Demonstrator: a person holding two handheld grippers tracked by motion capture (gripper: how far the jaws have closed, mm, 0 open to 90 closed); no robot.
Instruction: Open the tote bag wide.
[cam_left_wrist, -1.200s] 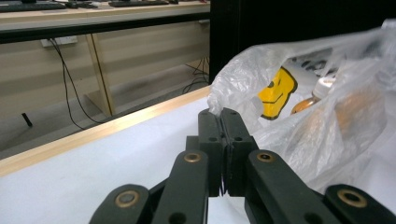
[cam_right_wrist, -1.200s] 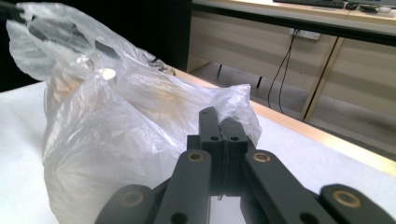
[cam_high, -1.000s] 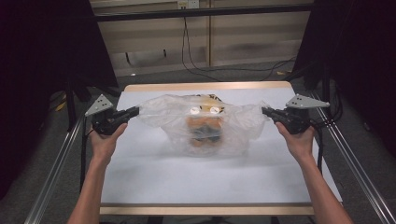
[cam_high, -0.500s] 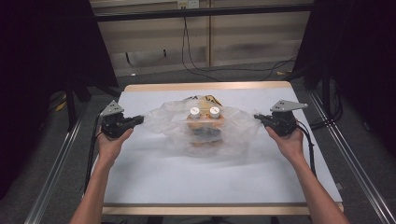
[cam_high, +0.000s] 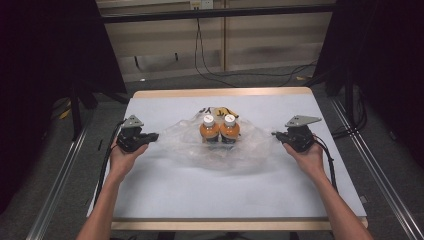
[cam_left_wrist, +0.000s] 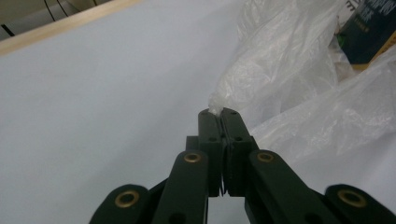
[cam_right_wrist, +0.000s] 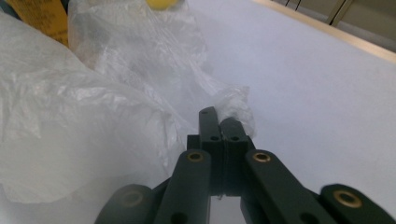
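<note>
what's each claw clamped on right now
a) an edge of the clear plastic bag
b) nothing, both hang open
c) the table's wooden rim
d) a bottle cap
a: the left claw and the right claw each pinch a bunched bit of the clear plastic bag, on opposite sides of the two orange bottles inside it.

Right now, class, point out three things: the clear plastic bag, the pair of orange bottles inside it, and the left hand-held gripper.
clear plastic bag (cam_high: 250, 150), high view, on its crumpled front-right sheet.
orange bottles (cam_high: 220, 131), high view, where the two bodies meet.
left hand-held gripper (cam_left_wrist: 217, 112), left gripper view, at its closed tips pinching the bag's edge.
</note>
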